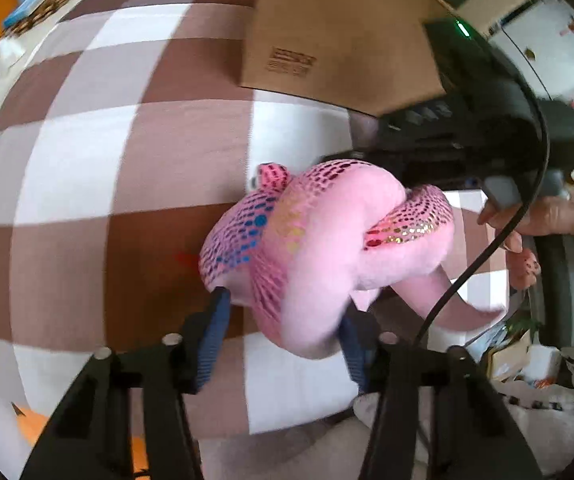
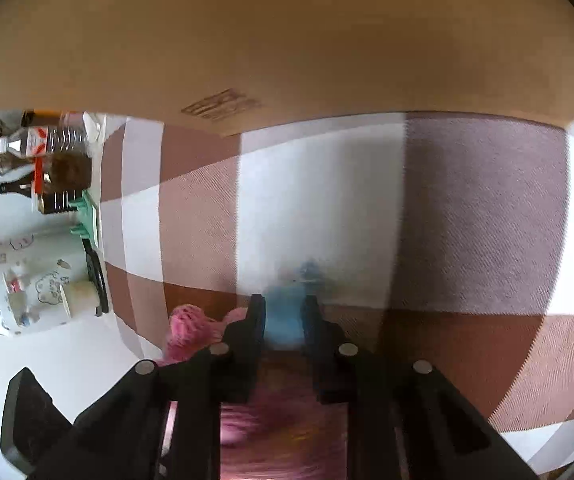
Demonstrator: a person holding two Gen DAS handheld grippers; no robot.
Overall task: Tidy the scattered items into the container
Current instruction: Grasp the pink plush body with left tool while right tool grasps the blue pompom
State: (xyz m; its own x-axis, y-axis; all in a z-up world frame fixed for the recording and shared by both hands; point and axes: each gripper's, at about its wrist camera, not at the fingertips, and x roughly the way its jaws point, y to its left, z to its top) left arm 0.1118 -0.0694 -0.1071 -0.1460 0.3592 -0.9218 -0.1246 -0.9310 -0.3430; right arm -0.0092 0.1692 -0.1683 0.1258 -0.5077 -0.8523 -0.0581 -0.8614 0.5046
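Left gripper (image 1: 283,320) clamps the pink sequined plush snake (image 1: 319,248) over the checked tablecloth (image 1: 87,160), near the cardboard box (image 1: 339,32); right gripper (image 2: 284,320) pinches a blurred blue part of it.

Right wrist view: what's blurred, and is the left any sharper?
Right wrist view: the blue thing between the fingers and the pink toy underneath smear; the checked cloth stays crisp. Left wrist view: toy mostly sharp, its tail smeared, cardboard box soft.

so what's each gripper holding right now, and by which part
The left gripper pinches the pink plush snake by the bottom of its coil. The right gripper is shut on a small, blurred blue thing; which part cannot be told.
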